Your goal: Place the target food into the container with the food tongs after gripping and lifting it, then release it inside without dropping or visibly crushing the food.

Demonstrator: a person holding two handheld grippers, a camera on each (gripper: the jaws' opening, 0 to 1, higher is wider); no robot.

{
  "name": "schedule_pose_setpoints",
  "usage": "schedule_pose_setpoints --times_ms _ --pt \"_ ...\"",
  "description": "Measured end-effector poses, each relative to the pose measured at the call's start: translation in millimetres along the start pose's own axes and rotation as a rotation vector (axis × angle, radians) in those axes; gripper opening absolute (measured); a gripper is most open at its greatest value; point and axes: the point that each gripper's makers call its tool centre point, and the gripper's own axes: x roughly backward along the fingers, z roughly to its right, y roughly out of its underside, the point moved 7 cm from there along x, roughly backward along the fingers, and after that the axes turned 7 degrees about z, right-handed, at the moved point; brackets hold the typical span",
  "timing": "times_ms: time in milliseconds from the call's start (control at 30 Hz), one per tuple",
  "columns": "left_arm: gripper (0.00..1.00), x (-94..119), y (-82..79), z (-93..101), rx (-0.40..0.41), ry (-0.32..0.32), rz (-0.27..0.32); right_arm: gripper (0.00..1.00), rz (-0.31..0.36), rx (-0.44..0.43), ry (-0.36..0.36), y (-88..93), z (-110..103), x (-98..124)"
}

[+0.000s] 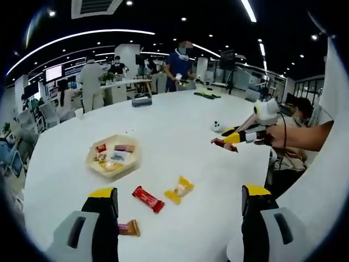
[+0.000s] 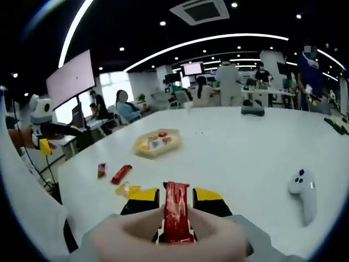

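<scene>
- Red-wrapped snack bar (image 2: pixel 176 213) sits clamped between the yellow-tipped jaws of the right gripper (image 2: pixel 176 203) at the bottom centre of the right gripper view, raised over the white table (image 2: pixel 245 147).
- Left gripper view shows that right gripper (image 1: pixel 224 143) from the side at centre right, a hand (image 1: pixel 278 135) behind it.
- Left gripper (image 1: pixel 180 199) stands wide apart, holding nothing, at the bottom of its own view.
- Between its jaws lie a red bar (image 1: pixel 148 198) and a yellow candy (image 1: pixel 179 190); a brown bar (image 1: pixel 129 228) lies by the left jaw.
- Beige container (image 1: pixel 113 155), left of centre, holds several snacks.
- White controller (image 2: pixel 303 188) lies at lower right of the right gripper view.
</scene>
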Motion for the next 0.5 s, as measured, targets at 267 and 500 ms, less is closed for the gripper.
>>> schedule_pose_setpoints --times_ms 267,500 --pt "0.94 20 6.0 -3.3 0.013 -0.051 0.01 0.23 0.041 0.004 -0.02 -15.0 -1 -9" --pt "0.94 35 20.8 0.9 0.046 -0.093 0.006 0.23 0.032 0.041 -0.051 -20.4 -6 -18"
